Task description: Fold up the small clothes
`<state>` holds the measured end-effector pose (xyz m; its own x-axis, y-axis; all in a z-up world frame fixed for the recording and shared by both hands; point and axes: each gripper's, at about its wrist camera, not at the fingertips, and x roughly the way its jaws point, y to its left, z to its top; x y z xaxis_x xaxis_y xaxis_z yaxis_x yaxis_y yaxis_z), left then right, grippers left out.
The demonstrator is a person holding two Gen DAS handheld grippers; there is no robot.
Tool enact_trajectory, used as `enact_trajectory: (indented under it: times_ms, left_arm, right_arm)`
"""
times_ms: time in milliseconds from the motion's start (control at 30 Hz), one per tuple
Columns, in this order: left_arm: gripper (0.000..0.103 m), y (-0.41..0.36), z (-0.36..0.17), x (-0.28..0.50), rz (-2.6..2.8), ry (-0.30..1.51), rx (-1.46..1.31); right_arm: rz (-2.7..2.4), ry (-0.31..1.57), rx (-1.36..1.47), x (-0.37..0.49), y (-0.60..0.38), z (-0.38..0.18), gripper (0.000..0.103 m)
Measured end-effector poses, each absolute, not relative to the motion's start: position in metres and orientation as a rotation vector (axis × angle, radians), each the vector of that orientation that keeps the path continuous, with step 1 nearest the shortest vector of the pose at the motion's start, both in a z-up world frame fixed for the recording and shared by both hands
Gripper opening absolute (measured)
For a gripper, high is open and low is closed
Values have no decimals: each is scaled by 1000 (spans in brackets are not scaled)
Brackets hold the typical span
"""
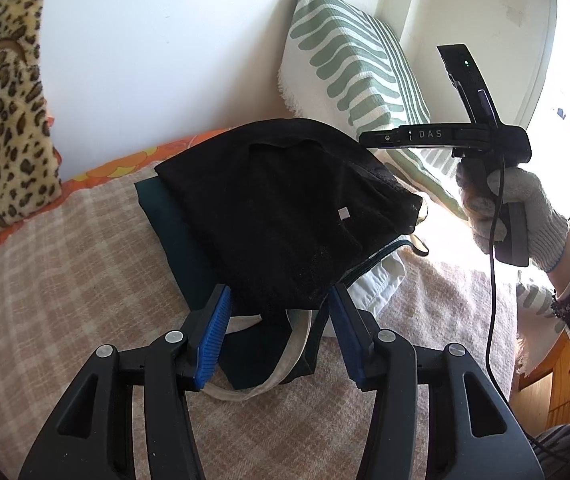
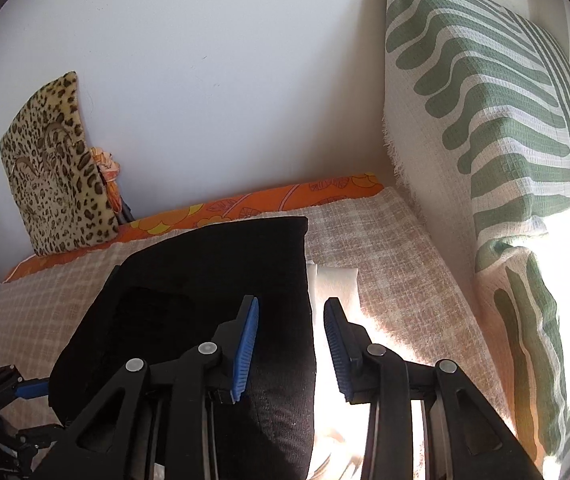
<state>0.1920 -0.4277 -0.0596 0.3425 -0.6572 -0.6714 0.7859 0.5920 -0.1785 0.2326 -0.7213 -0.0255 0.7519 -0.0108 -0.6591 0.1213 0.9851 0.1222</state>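
- A black garment (image 1: pixel 285 208) lies atop a small stack of clothes near the middle of a bed covered by a beige checked blanket (image 1: pixel 65 264), toward the wall side; beneath it sit a dark teal piece (image 1: pixel 177 236) and a white folded item (image 1: pixel 377 280), with a pale strap (image 1: pixel 285 364) trailing toward the bed's near edge.
- The left gripper (image 1: pixel 279 320) hovers at the stack's near edge, its blue-padded jaws spread apart and holding nothing, the black fabric's hem lying between and just beyond them.
- The right gripper (image 2: pixel 291 344), held in a gloved hand (image 1: pixel 525 216), has its jaws apart too, clamping nothing; one finger sits over the black cloth, the other over the white item and sunlit blanket.
- Judged from the layout, the black piece looks loosely laid rather than squarely folded, its lace edge (image 1: pixel 397 188) sagging off the stack's right side.
- Risk: a pinch at the near hem could catch the teal layer or the strap as well, dragging the whole stack out of square.
- Risk: thin, slippery fabric may slide from the pads mid-fold and bunch up.
- Risk: strong window glare on the bed's right side washes out the white item, making edges hard to judge.
- A leopard-print cushion (image 1: pixel 1 120) stands at the bed's far left corner, a green-striped pillow (image 1: pixel 349 60) at the far right, both well apart from the stack.
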Motion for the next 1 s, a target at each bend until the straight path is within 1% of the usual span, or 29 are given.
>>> enact_trajectory:
  times_ms: [100,200,267,367,467,567,633,667,700,833,867,1000]
  left_arm:
    - [49,-420,-57,191,-930,767,195]
    - [49,-413,-55,188,-917,760,202]
    - [49,-409,-54,188,-907,758,202]
    - [49,-403,-50,186,-893,753,209]
    - [50,-398,-46,182,-874,741,216]
    - [60,-391,-39,177,-865,730,199]
    - [61,-387,-34,172,-860,716,196]
    - [65,-385,-31,170,-858,710,195]
    - [71,-382,-28,167,-854,702,195]
    - [78,-374,-18,154,-839,661,207]
    - [80,-372,-15,151,-833,652,209]
    - [81,-362,-5,142,-817,624,206]
  right_arm:
    - [-96,782,72,221,-713,-45,35]
    - [-208,888,-46,218,-716,-70,34]
    - [-252,929,-75,216,-721,-78,34]
    - [-271,916,-39,211,-727,-72,33]
    - [-256,855,-42,202,-716,-53,35]
    - [-226,802,-46,195,-700,-38,36]
    - [-208,775,-27,191,-688,-31,42]
    - [-202,763,-20,188,-682,-27,48]
    - [-197,752,-15,186,-677,-25,56]
    - [-184,713,-21,173,-654,-15,64]
    - [-186,702,-20,169,-648,-13,68]
    - [-186,663,-1,154,-634,-3,81]
